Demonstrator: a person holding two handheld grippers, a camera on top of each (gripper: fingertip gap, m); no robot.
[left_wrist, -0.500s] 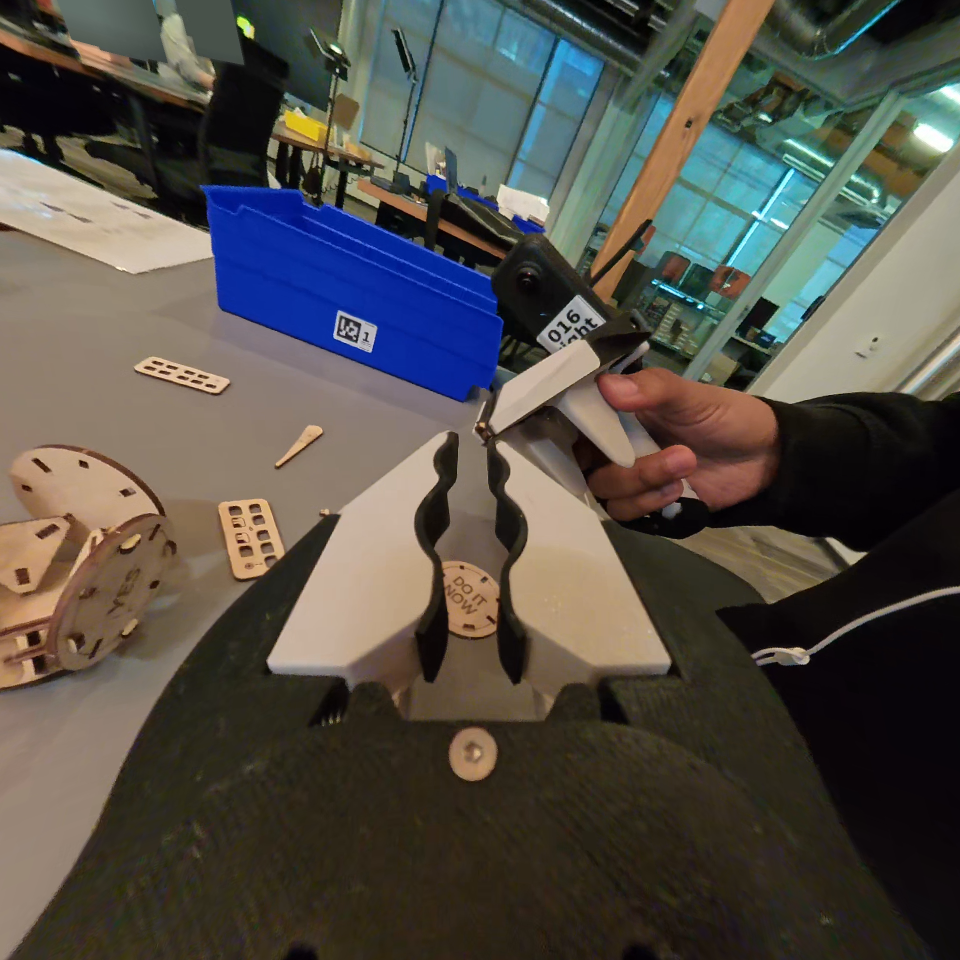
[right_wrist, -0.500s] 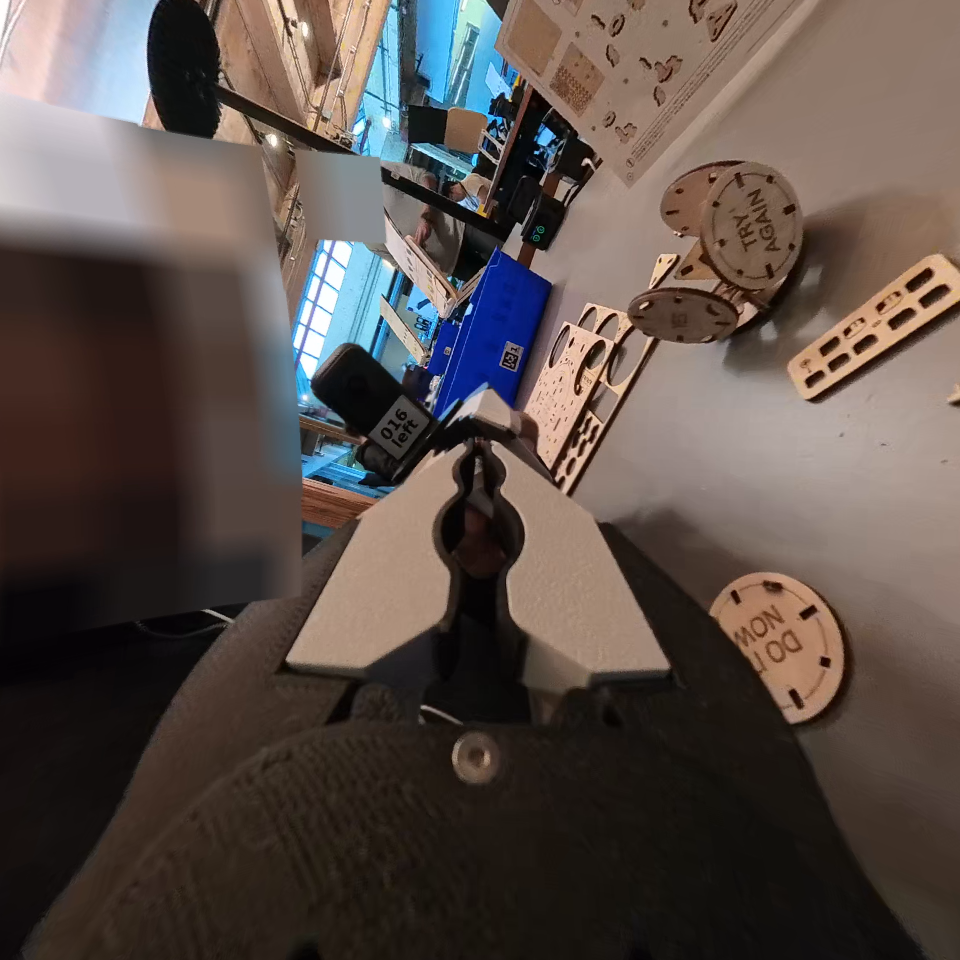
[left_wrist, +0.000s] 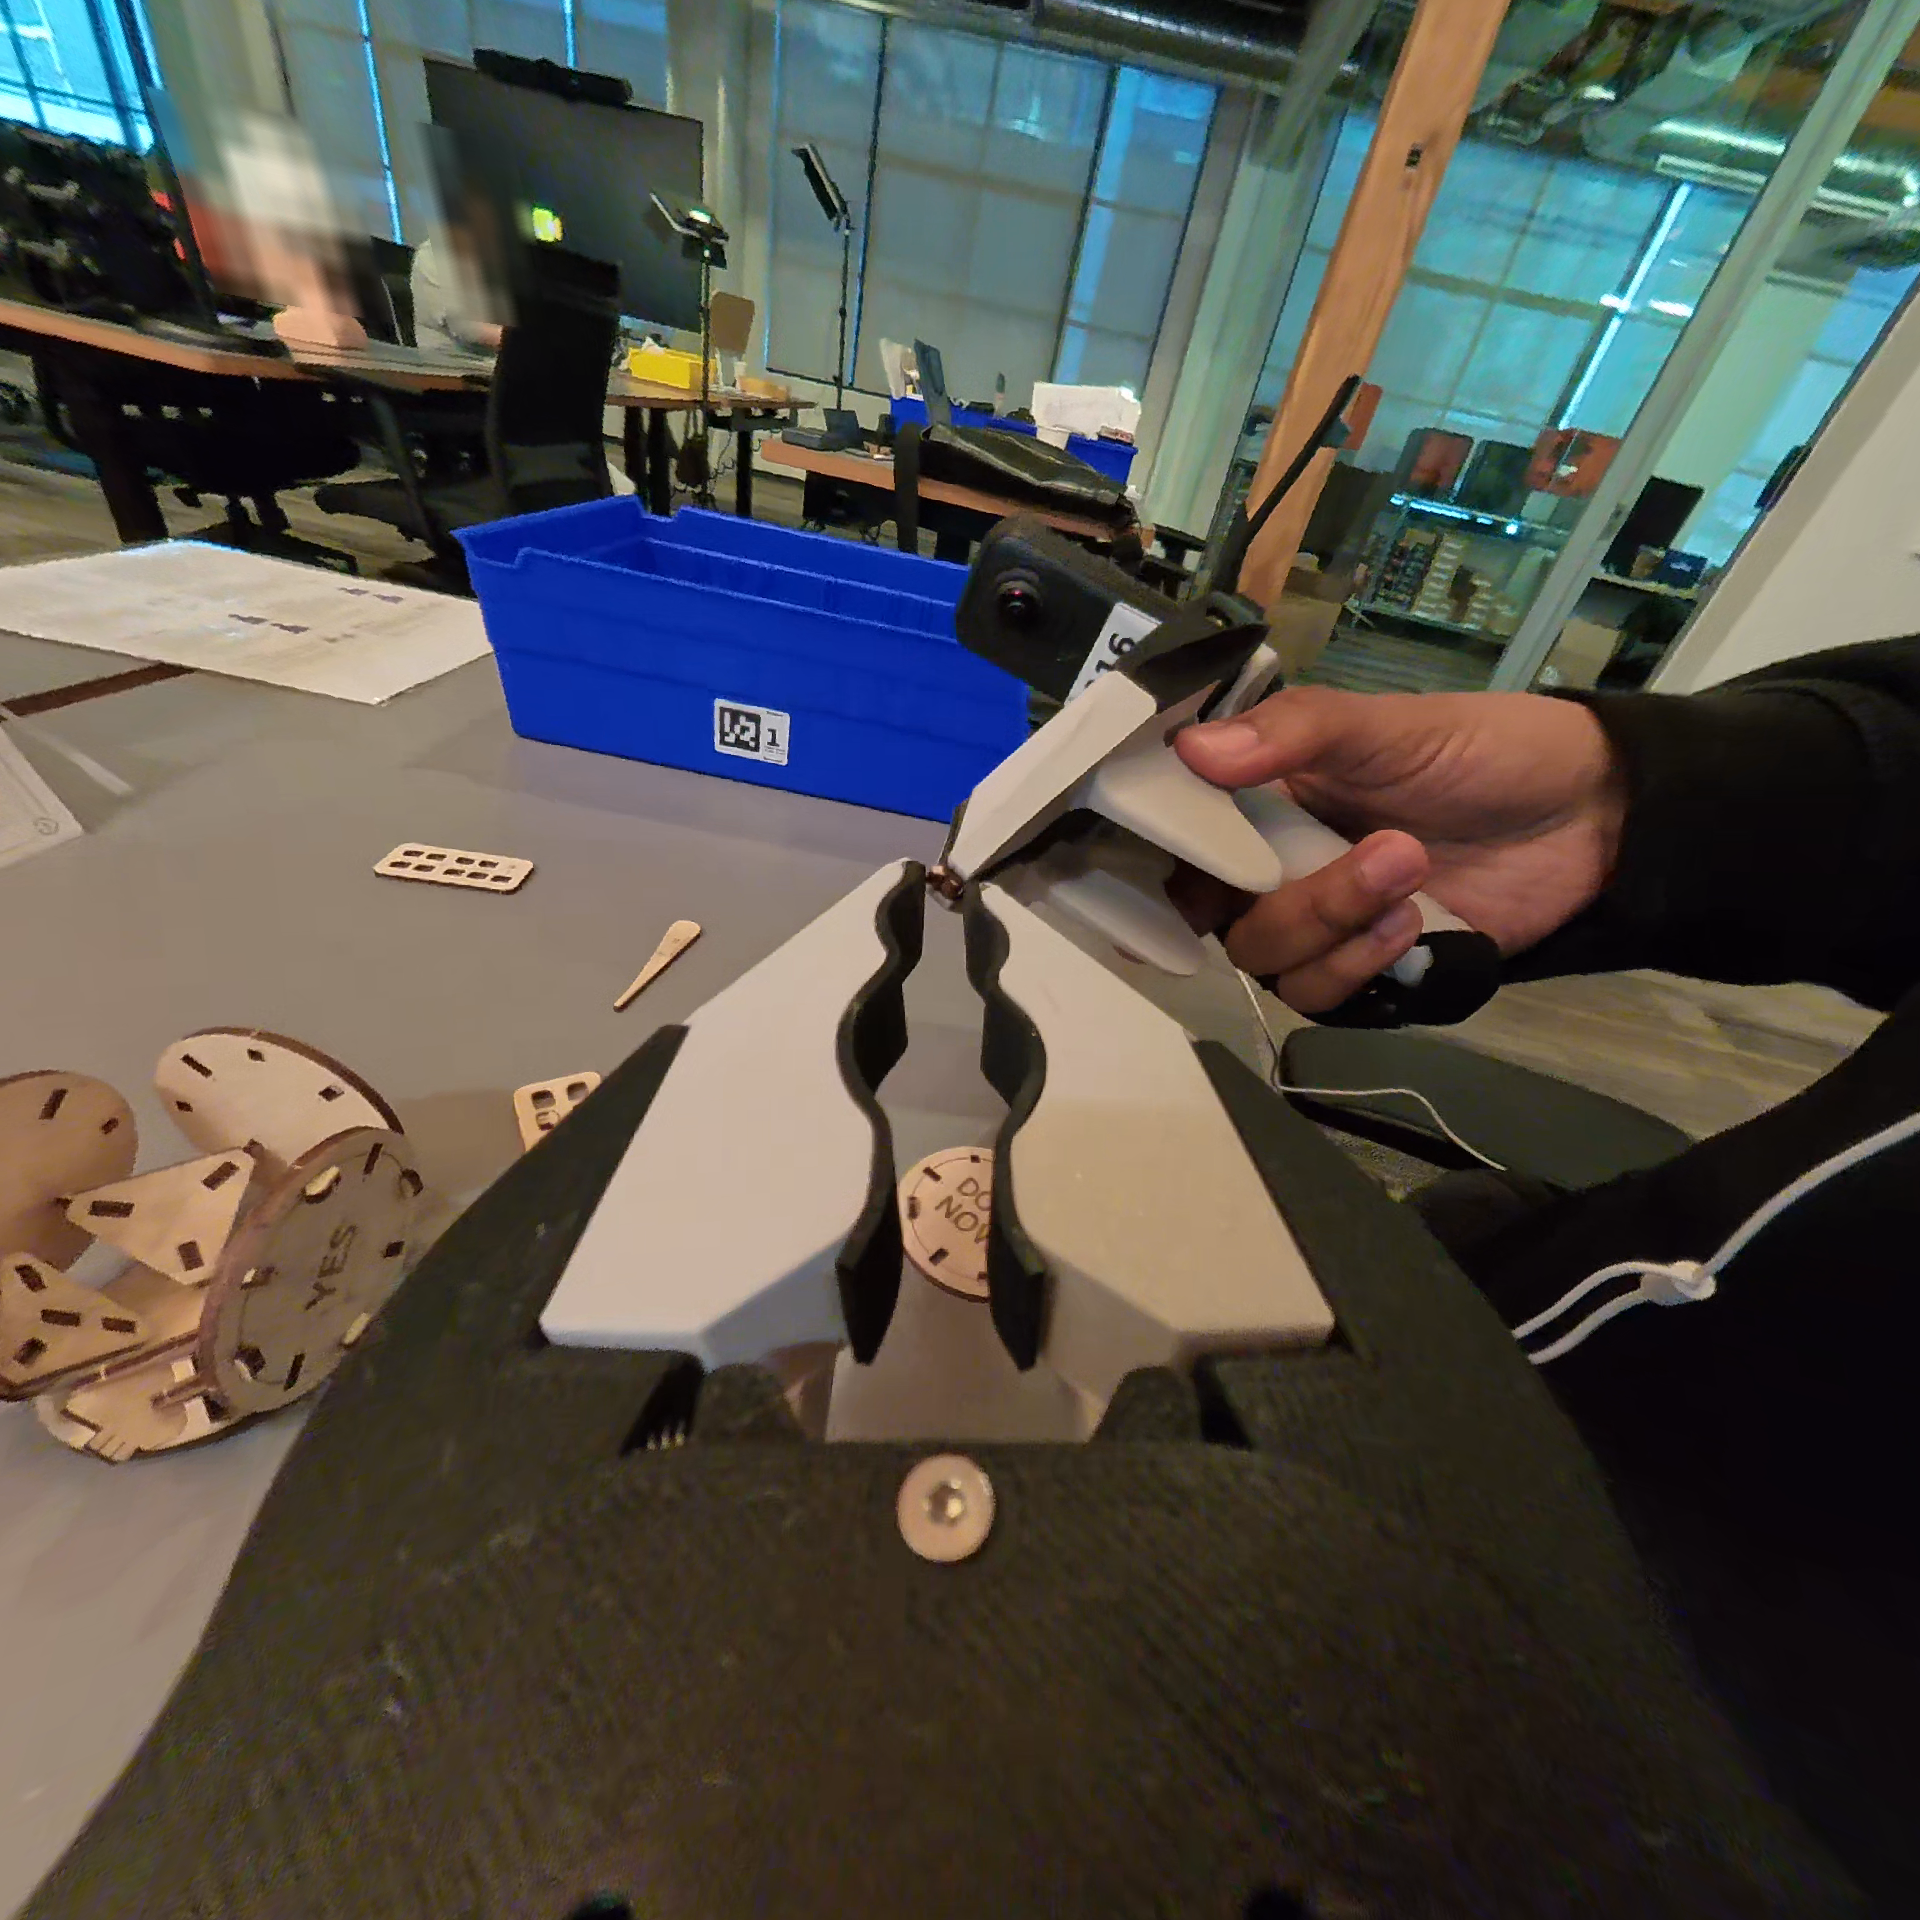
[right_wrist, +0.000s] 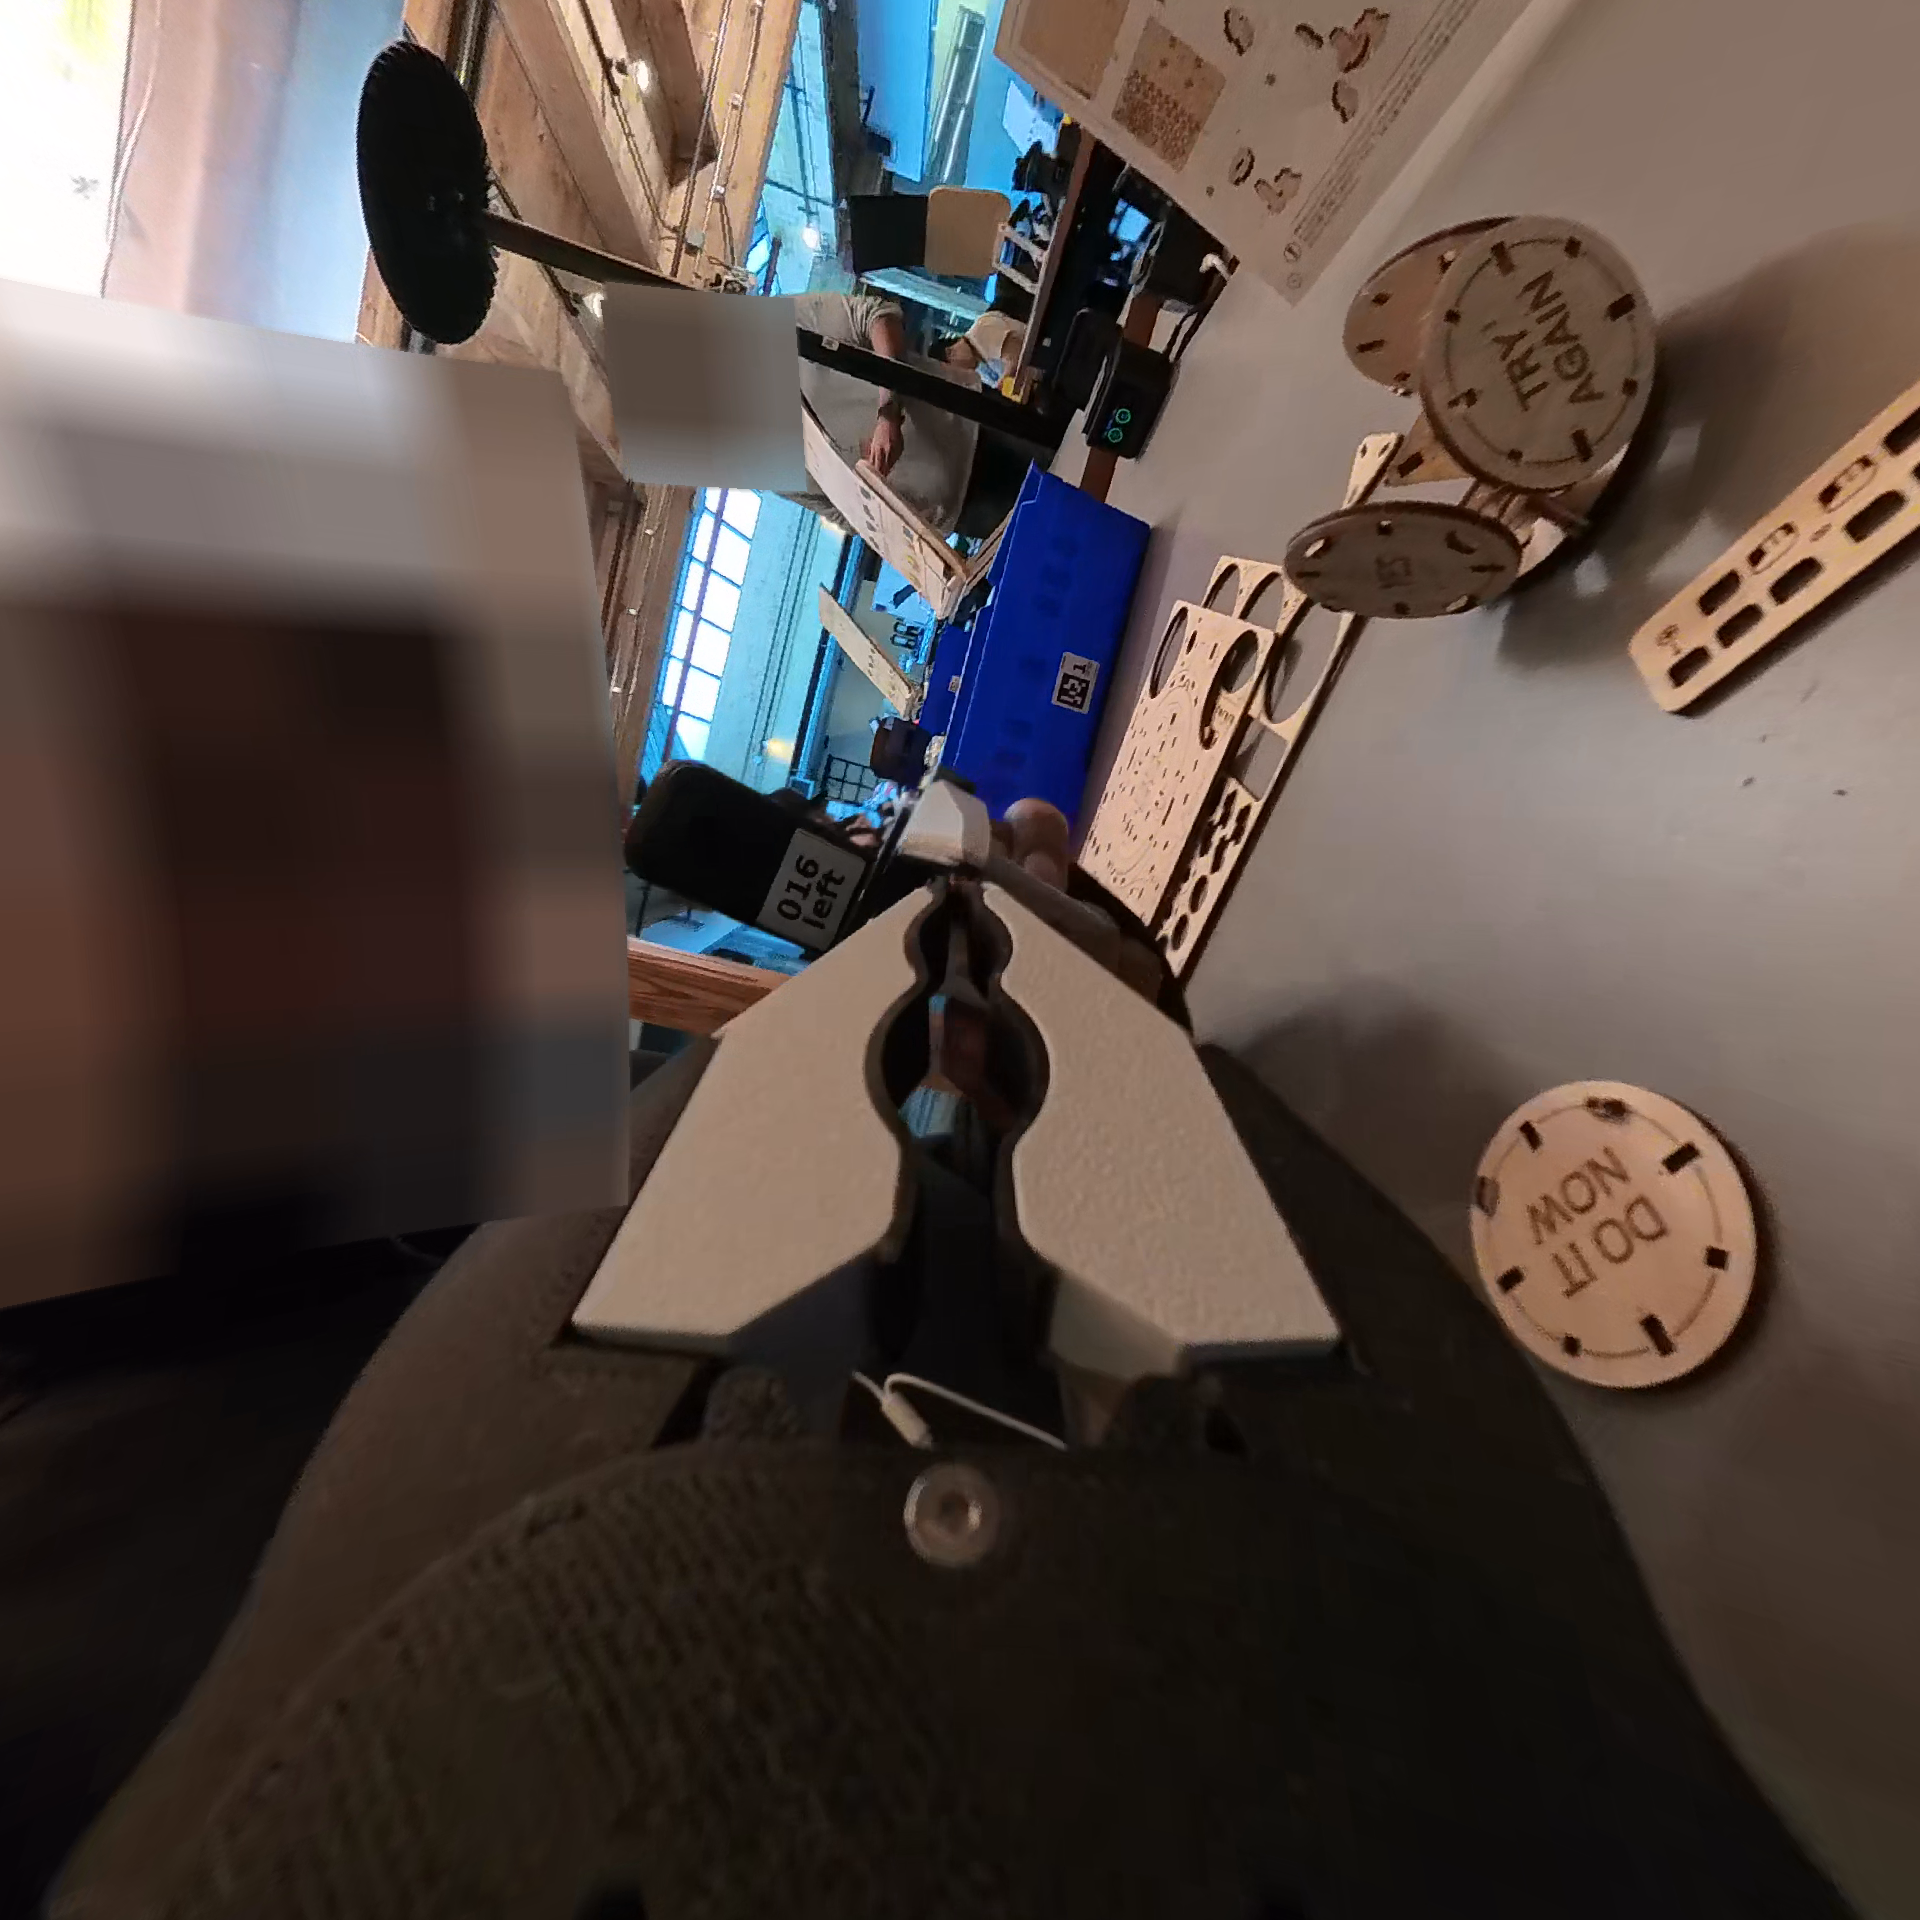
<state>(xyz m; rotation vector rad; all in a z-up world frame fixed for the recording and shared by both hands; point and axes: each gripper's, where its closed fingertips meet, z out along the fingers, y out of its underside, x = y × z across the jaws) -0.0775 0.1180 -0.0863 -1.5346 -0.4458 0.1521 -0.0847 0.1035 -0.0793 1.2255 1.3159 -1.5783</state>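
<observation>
Open-plan office workshop: desks (left_wrist: 312, 358), monitor (left_wrist: 566, 197), glass partitions (left_wrist: 997, 208), parts bin (left_wrist: 727, 644).

One blue bin (left_wrist: 727, 634) on the table (left_wrist: 260, 935), two slotted wooden strips (left_wrist: 453, 865), one loose round disc (right_wrist: 1612, 1233), one cut-out sheet (right_wrist: 1195, 769), two claws (left_wrist: 943, 883).

Black textured gripper bodies, grey fingers (left_wrist: 748, 1164) with wavy black pads, black sleeve (left_wrist: 1766, 810).
</observation>
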